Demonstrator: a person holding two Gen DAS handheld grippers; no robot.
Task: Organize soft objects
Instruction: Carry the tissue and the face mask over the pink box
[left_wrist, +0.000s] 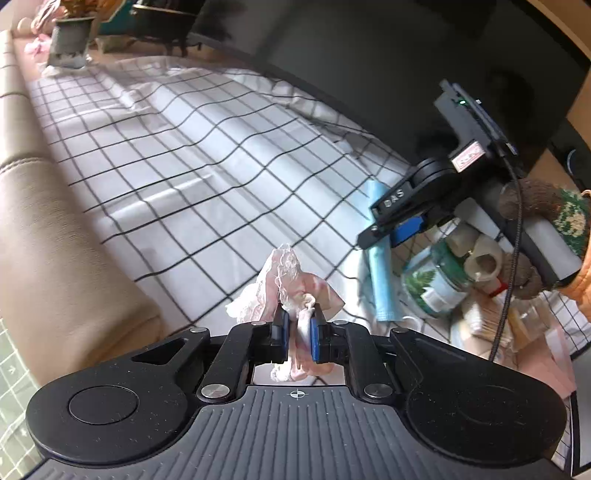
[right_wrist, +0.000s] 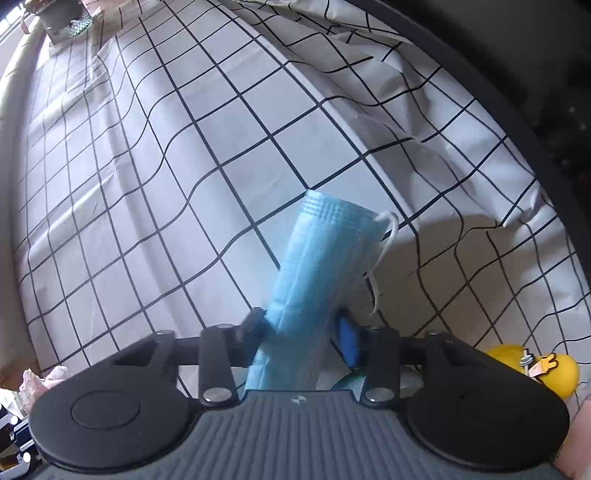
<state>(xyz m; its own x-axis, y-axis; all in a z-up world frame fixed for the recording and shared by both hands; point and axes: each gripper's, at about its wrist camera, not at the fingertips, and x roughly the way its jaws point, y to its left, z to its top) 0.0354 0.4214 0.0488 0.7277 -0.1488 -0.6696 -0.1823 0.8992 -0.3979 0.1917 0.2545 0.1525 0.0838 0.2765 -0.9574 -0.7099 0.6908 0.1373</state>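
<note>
My left gripper (left_wrist: 298, 316) is shut on a pink and white lacy cloth (left_wrist: 286, 280), held above the checked tablecloth (left_wrist: 184, 155). My right gripper (right_wrist: 301, 320) shows in the left wrist view (left_wrist: 388, 230) at the right, over a blue face mask (left_wrist: 380, 280). In the right wrist view the blue face mask (right_wrist: 317, 266) lies between its fingers, with its white ear loop (right_wrist: 388, 240) hanging to the right. The jaws stand apart at the mask's sides; I cannot tell whether they press it.
A pile at the right holds a green-labelled jar (left_wrist: 436, 280), a brown plush bear (left_wrist: 532, 206), cotton swabs (left_wrist: 480, 321) and pink paper (left_wrist: 554, 354). A yellow toy (right_wrist: 535, 365) sits near the right gripper. A plant pot (left_wrist: 70, 40) stands far left. A beige cushion edge (left_wrist: 44, 221) runs along the left.
</note>
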